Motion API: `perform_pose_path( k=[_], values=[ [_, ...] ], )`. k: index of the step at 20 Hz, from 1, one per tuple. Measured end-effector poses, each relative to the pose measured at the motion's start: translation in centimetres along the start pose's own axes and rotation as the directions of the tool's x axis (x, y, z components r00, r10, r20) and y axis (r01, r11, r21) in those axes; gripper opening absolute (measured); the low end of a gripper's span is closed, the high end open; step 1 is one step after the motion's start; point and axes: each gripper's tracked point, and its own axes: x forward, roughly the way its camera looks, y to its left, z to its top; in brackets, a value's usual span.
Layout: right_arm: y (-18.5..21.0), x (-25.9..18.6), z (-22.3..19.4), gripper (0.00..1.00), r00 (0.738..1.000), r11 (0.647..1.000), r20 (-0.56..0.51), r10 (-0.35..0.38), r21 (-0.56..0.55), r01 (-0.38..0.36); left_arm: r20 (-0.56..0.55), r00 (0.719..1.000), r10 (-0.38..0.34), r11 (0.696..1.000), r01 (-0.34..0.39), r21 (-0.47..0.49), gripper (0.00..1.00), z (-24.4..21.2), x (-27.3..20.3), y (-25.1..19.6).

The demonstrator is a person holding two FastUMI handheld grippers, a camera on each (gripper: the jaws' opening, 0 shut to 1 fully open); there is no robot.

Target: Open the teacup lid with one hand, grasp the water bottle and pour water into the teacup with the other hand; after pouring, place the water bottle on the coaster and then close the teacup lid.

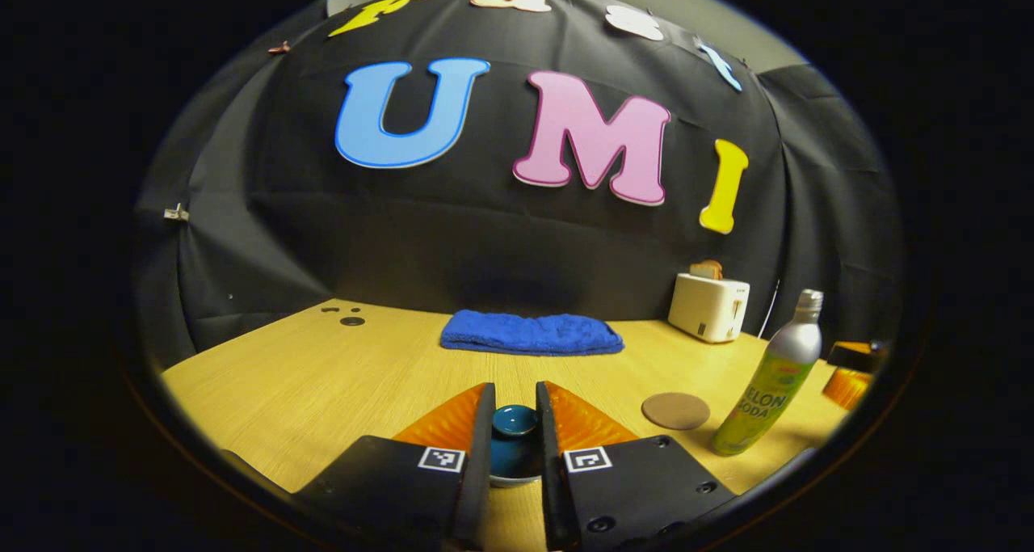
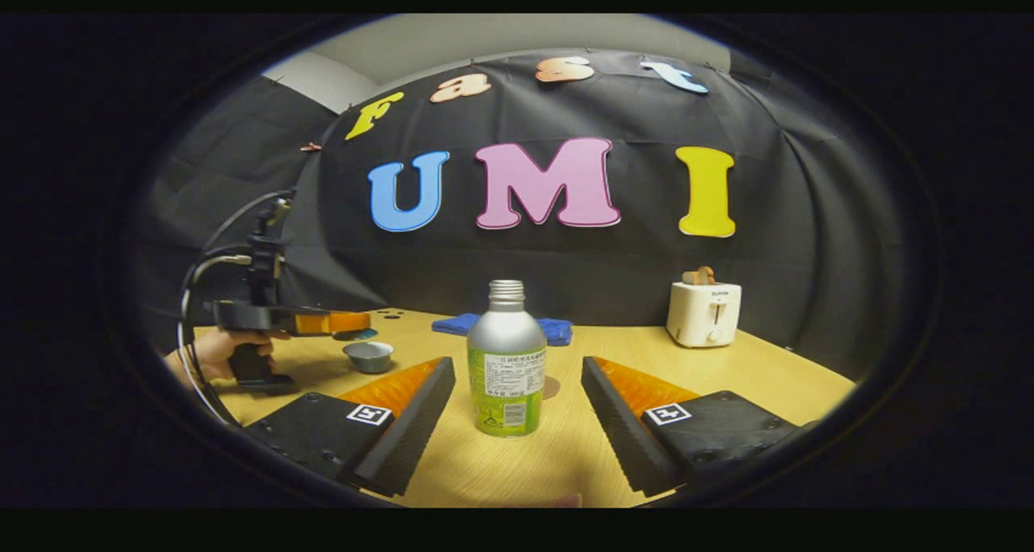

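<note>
My left gripper is shut on the knob of the dark blue teacup lid. In the right gripper view, a hand holds that left gripper with the lid lifted just above the uncovered grey teacup. My right gripper is open, its fingers on either side of the upright silver and green water bottle without touching it. The bottle stands uncapped. A round brown coaster lies to its left on the table, and the coaster is partly hidden behind the bottle.
A folded blue towel lies at the back of the wooden table. A white toaster with toast stands at the back right, toaster. Small dark holes mark the far left corner.
</note>
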Motion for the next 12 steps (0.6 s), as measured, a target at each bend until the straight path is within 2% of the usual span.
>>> perform_pose_path(
  k=[4, 9, 12],
  values=[
    [0.5, 2.4, -1.1, 0.98, 0.999, 1.0, -0.044, 0.002, -0.009, -0.003, 0.053, 0.998, 0.019, 0.996, -0.015, -0.083, 0.3, 1.1, -3.5, 1.5],
    [1.5, 4.6, -2.8, 0.98, 0.993, 0.998, -0.115, -0.001, -0.059, -0.005, 0.069, 0.997, 0.025, 0.997, -0.019, -0.081, 0.3, 1.0, -6.2, 2.3],
    [1.2, 5.3, -3.2, 0.98, 0.99, 0.998, -0.143, -0.019, -0.062, 0.011, 0.07, 0.997, 0.011, 0.993, -0.002, -0.117, 0.3, 0.3, -7.1, 2.5]
  ],
)
